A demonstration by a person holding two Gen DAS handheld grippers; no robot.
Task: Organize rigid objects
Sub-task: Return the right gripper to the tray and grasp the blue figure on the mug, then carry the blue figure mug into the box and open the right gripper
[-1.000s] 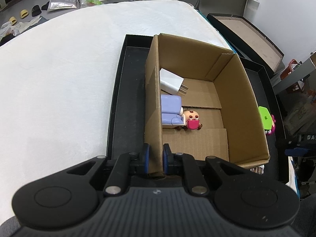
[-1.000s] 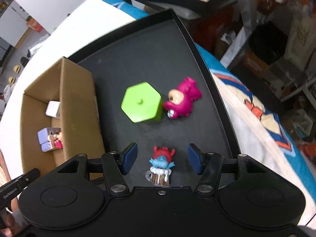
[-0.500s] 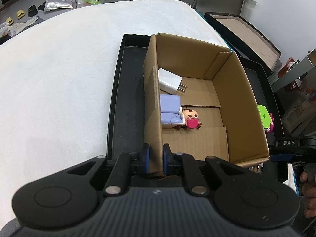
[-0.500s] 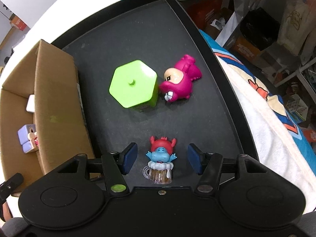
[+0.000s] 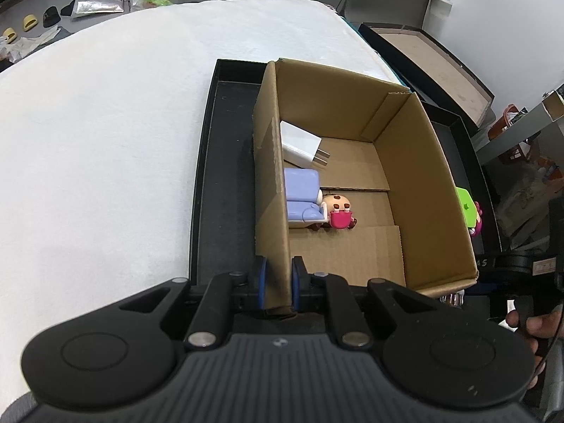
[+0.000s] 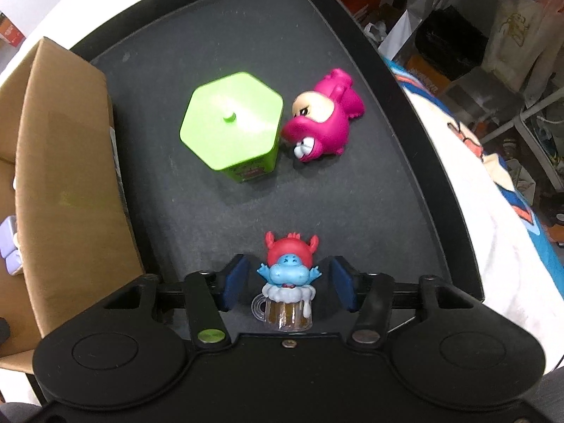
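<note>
The right gripper (image 6: 287, 287) has come lower and closer — its open blue pads now flank the beer-mug figurine (image 6: 286, 294) (not touching).

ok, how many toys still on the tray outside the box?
3. The blue figurine in a beer mug between the open right gripper fingers; the green hexagonal container mid-tray; the pink figure touching it. The cardboard box may hide others.

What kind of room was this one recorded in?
Probably a workroom or storage space, not a home: metal shelving stacked with bags, slippers and packages on the floor, spare black trays beside the white-covered table.
</note>
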